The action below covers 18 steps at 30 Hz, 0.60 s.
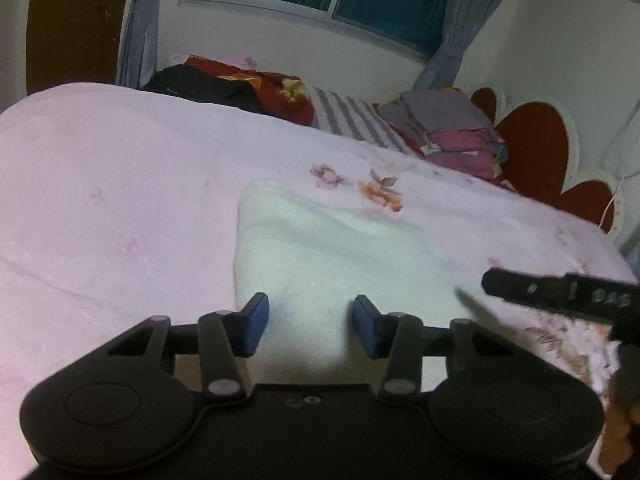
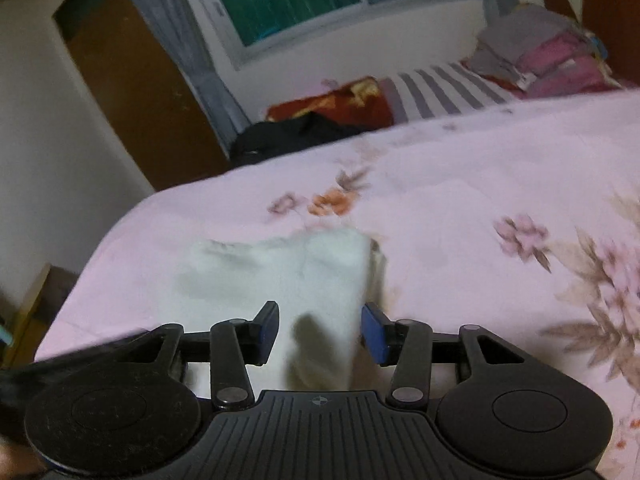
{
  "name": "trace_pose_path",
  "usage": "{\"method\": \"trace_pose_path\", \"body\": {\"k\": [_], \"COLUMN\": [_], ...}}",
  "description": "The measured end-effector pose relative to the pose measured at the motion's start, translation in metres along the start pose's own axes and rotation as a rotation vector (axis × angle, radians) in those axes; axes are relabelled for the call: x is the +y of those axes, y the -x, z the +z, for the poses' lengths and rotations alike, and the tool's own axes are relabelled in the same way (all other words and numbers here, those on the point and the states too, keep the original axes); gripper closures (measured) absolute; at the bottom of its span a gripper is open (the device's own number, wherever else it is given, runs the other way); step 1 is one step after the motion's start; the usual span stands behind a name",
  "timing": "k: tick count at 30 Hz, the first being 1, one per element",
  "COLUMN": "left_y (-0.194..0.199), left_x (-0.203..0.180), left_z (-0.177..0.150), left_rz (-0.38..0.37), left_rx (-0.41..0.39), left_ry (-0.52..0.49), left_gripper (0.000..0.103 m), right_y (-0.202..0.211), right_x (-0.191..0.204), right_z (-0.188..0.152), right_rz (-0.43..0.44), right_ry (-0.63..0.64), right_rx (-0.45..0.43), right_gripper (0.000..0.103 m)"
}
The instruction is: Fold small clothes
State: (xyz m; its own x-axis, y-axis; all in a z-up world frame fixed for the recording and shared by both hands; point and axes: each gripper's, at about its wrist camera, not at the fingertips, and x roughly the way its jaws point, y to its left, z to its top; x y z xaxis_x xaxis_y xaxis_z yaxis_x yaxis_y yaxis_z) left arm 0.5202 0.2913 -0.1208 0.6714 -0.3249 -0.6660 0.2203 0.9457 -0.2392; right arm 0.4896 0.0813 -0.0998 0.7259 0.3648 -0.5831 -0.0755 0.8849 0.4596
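A small white fleecy garment (image 1: 320, 248) lies flat on the pink bedspread (image 1: 120, 184). My left gripper (image 1: 310, 325) hovers over its near end. Its blue pads stand apart, the cloth shows in the gap, and neither pad presses on it. In the right wrist view the same white garment (image 2: 288, 268) runs from the middle of the picture down under my right gripper (image 2: 320, 333). That gripper's jaws are also apart, with a strip of the cloth between them and untouched. A black finger (image 1: 560, 292) of the right gripper reaches in from the right in the left wrist view.
A stack of folded grey and magenta clothes (image 1: 456, 132) sits at the head of the bed by the red headboard (image 1: 532, 140). A striped pillow (image 1: 356, 120), a red floral cloth (image 1: 280, 88) and a dark garment (image 1: 200, 84) lie along the far edge under the window.
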Motion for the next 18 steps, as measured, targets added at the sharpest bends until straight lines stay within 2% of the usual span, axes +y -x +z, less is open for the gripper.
{"method": "trace_pose_path", "body": {"k": [4, 7, 11, 12, 14, 18], "left_y": [0.003, 0.006, 0.004, 0.005, 0.009, 0.025], "left_x": [0.003, 0.0, -0.004, -0.006, -0.009, -0.012], "left_z": [-0.006, -0.011, -0.009, -0.008, -0.006, -0.005], "left_rz": [-0.007, -0.012, 0.012, 0.021, 0.054, 0.088], "left_rx": [-0.003, -0.004, 0.003, 0.009, 0.027, 0.029], "left_ry": [0.001, -0.031, -0.061, -0.065, -0.062, -0.04], "left_gripper": [0.059, 0.059, 0.056, 0.055, 0.037, 0.034], "right_y": [-0.014, -0.037, -0.051, -0.054, -0.057, -0.042], "right_x": [0.019, 0.022, 0.011, 0.008, 0.0, 0.005], "right_z": [-0.011, -0.03, -0.036, -0.036, -0.037, -0.028], "right_rz": [-0.006, -0.104, -0.119, -0.119, -0.108, -0.117], "right_ry": [0.099, 0.182, 0.127, 0.118, 0.058, 0.051], "right_rx": [0.044, 0.099, 0.103, 0.099, 0.101, 0.11], "right_gripper": [0.058, 0.061, 0.061, 0.058, 0.056, 0.056]}}
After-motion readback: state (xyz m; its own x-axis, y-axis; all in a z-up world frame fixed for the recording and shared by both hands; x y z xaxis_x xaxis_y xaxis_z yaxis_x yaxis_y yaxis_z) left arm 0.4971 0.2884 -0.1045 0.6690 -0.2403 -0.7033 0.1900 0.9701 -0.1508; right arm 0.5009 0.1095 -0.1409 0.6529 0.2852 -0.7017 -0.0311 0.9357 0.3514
